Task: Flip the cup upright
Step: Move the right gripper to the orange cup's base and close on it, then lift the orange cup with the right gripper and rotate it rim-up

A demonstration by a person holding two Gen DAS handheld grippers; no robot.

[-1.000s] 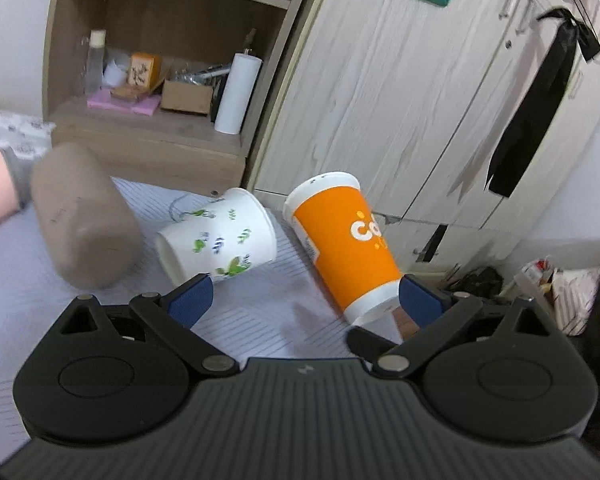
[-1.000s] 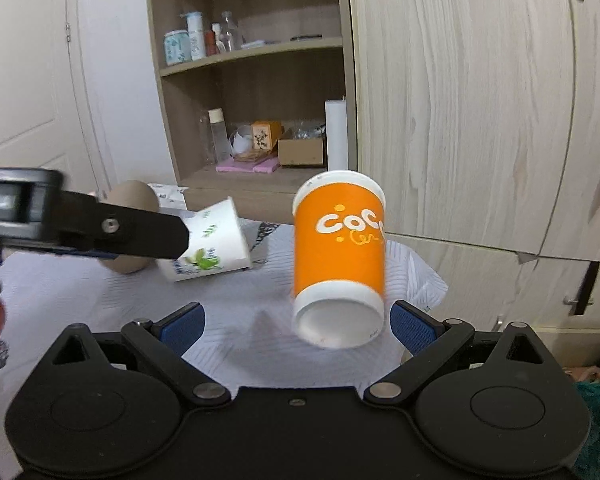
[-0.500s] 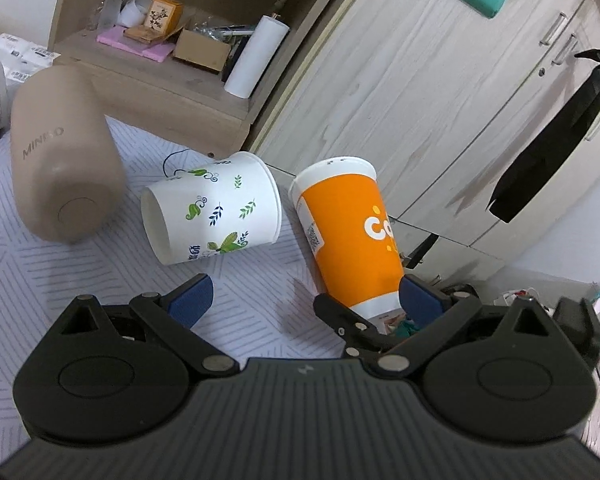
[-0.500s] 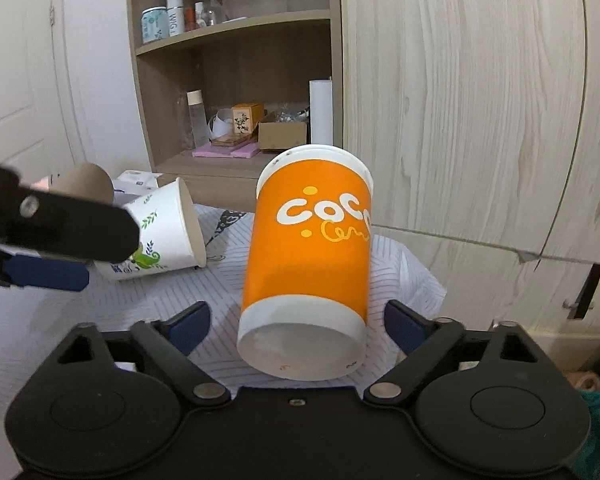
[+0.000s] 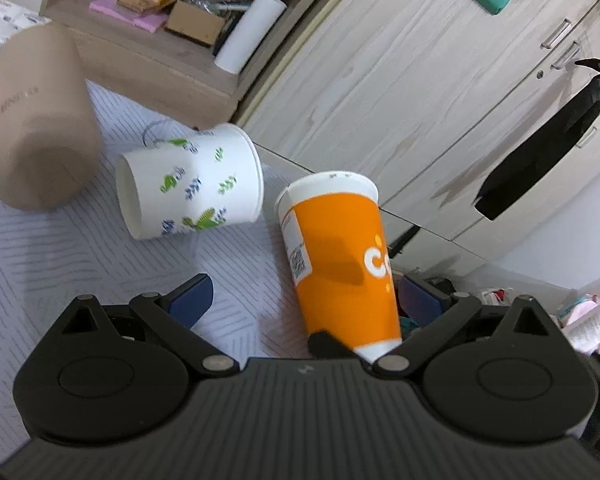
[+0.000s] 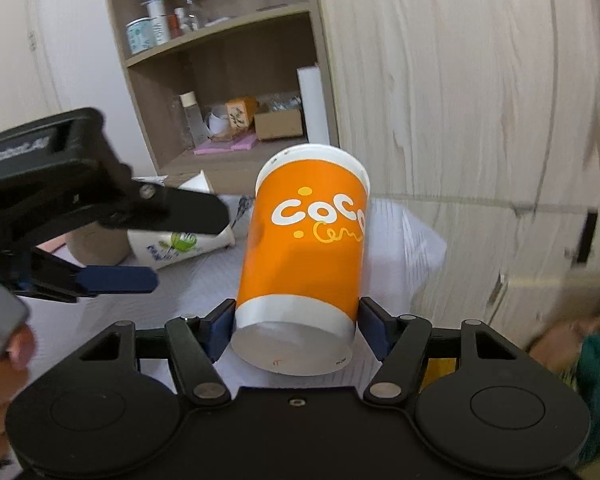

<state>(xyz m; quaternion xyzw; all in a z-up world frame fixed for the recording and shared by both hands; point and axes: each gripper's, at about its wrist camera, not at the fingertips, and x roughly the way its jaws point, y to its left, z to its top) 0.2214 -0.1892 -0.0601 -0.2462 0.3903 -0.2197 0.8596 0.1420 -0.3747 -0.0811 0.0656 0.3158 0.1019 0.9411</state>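
Observation:
An orange paper cup (image 6: 304, 252) lies on its side on the white patterned tablecloth (image 5: 40, 256), base towards me. My right gripper (image 6: 296, 328) is shut on the orange cup's white base band, blue pads (image 6: 220, 330) on both sides. The orange cup also shows in the left wrist view (image 5: 340, 260). A white leaf-printed cup (image 5: 188, 188) lies on its side to the left. My left gripper (image 5: 300, 300) is open and empty, just in front of both cups.
A tan cylindrical bottle (image 5: 36, 120) lies on its side at the left of the table. A wooden shelf unit (image 6: 220, 92) with bottles, a box and a paper roll stands behind. Wooden cabinet doors (image 5: 420, 100) stand at the right, past the table edge.
My right gripper has moved in and closed on the orange cup's base. My left gripper has shifted closer over the table and stays open.

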